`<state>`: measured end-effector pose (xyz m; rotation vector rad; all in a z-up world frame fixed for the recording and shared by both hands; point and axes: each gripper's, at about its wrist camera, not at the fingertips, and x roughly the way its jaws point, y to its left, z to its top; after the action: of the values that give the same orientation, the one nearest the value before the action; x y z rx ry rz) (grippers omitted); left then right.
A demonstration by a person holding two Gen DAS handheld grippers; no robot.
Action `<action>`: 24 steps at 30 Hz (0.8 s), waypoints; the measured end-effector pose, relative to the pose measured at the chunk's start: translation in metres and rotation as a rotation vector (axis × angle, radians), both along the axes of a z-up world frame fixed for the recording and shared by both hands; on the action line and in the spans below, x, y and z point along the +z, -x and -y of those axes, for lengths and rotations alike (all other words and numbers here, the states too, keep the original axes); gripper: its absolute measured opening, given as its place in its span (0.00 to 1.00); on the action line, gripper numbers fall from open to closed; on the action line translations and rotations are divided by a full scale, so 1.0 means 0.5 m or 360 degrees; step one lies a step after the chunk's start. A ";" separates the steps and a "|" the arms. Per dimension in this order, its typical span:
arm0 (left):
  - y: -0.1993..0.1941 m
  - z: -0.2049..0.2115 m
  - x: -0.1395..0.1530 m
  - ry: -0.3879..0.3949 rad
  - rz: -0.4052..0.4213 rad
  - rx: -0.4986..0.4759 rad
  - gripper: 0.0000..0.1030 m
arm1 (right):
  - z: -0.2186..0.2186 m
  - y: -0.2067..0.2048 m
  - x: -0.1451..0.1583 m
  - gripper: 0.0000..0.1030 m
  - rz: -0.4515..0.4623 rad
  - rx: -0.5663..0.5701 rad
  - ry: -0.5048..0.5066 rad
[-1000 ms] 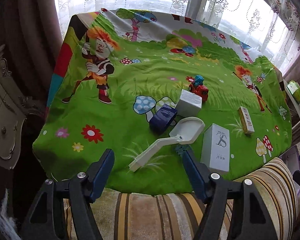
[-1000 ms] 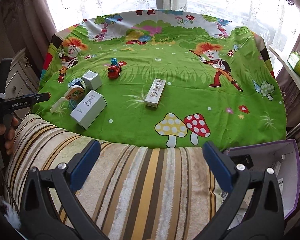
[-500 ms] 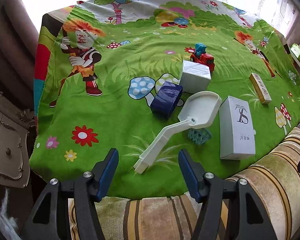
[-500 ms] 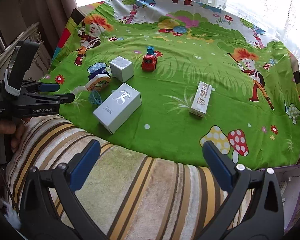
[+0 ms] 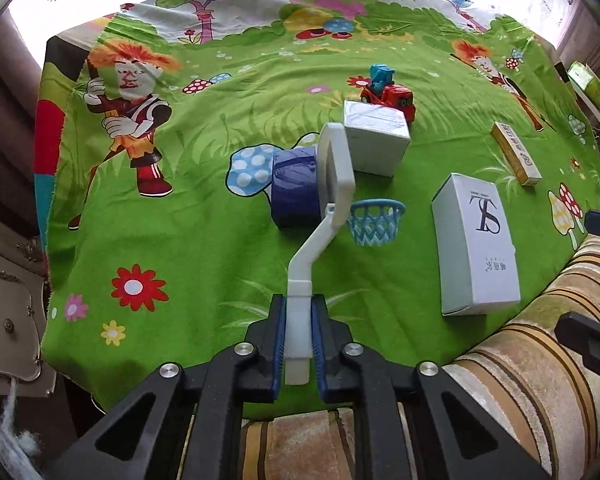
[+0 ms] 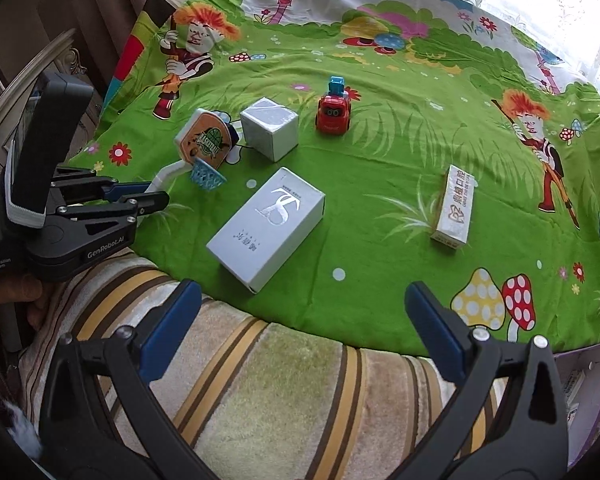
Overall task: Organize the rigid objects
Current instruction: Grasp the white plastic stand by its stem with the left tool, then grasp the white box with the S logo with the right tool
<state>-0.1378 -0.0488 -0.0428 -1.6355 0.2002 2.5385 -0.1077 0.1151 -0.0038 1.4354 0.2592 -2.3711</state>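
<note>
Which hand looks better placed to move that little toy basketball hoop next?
The left. The left gripper is already shut on the toy basketball hoop, clamping its white post. The right gripper is open and holds nothing, back over the striped cushion, nearer the long white box.

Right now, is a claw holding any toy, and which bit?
The left gripper holds the toy basketball hoop by its white pole's bottom end. The right gripper holds nothing.

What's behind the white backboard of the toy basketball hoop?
Behind the white toy basketball hoop, held by the left gripper, sits a dark blue box; the backboard covers its right side.
</note>
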 end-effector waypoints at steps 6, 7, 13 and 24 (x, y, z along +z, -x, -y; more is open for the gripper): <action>-0.029 0.009 0.022 -0.0167 -0.0057 0.0038 0.13 | 0.020 0.019 -0.018 0.99 0.0052 -0.0023 0.0009; -0.034 0.011 0.026 -0.0181 -0.0069 0.0050 0.13 | 0.024 0.021 -0.019 0.99 0.0058 -0.0029 0.0011; -0.063 0.035 0.048 -0.0316 -0.0149 0.0163 0.12 | 0.050 0.033 -0.026 0.99 0.0064 -0.0023 -0.0001; -0.099 0.049 0.075 -0.0455 -0.0259 0.0284 0.12 | 0.091 0.069 -0.058 0.88 0.0149 -0.0020 -0.0059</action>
<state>-0.0884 -0.0733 -0.0054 -1.3982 -0.2954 2.6770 -0.1422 0.0698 -0.0327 1.5643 0.2719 -2.3126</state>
